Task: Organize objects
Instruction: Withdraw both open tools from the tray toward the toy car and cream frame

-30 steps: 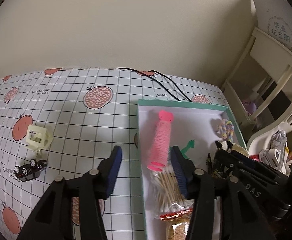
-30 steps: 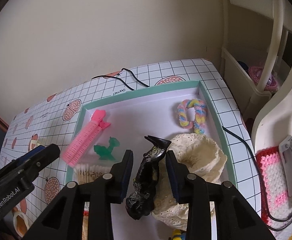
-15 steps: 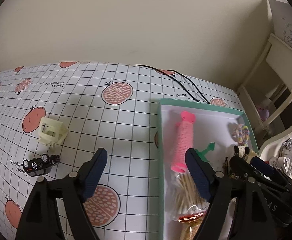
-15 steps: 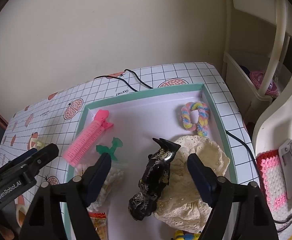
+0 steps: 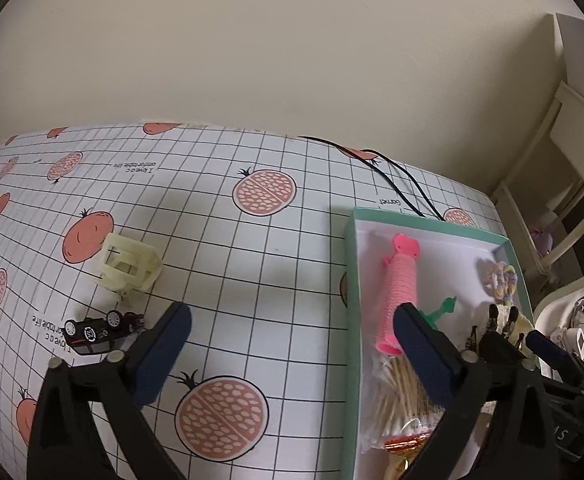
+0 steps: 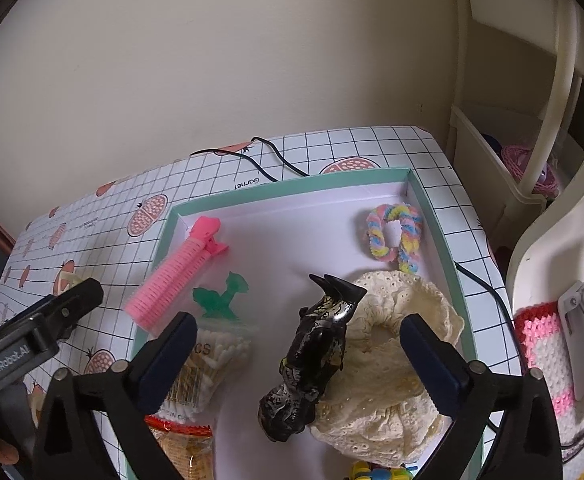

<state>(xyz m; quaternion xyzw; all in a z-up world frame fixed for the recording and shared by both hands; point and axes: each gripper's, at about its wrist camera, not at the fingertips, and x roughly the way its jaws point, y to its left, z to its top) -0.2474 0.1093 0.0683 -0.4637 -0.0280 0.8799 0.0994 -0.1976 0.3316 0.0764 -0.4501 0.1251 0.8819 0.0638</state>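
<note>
- The left gripper [image 5: 292, 338] hangs above a grid-patterned tablecloth [image 5: 220, 216] printed with pomegranates, its dark blue fingers spread wide with nothing between them.
- A small black toy car [image 5: 102, 330] lies overturned, wheels up, on the cloth just beside the left gripper's left finger, slightly beyond its tip; whether they touch cannot be told.
- A pale cream plastic frame [image 5: 128, 266] sits on the cloth just beyond the car, apart from the gripper.
- The left gripper's right finger overlaps the near end of a pink hair roller clip [image 5: 399, 296], which lies in a teal-rimmed tray [image 5: 349, 280] with a white floor.
- The right gripper [image 6: 293, 340] hovers over the same tray, its fingers parted wide and holding nothing.
- A black figurine with silvery markings [image 6: 311, 360] lies on the tray floor between the right gripper's fingers, clear of both, its lower end against a cream lace cloth [image 6: 387, 376].
- A bag of cotton swabs [image 6: 212, 356] lies under the right gripper's left finger, with a green plastic piece [image 6: 220, 296] just beyond it.
- A pastel braided hair tie [image 6: 393, 236] rests near the tray's far right corner, well apart from both grippers.
- A black cable [image 5: 395, 176] runs across the cloth behind the tray.
</note>
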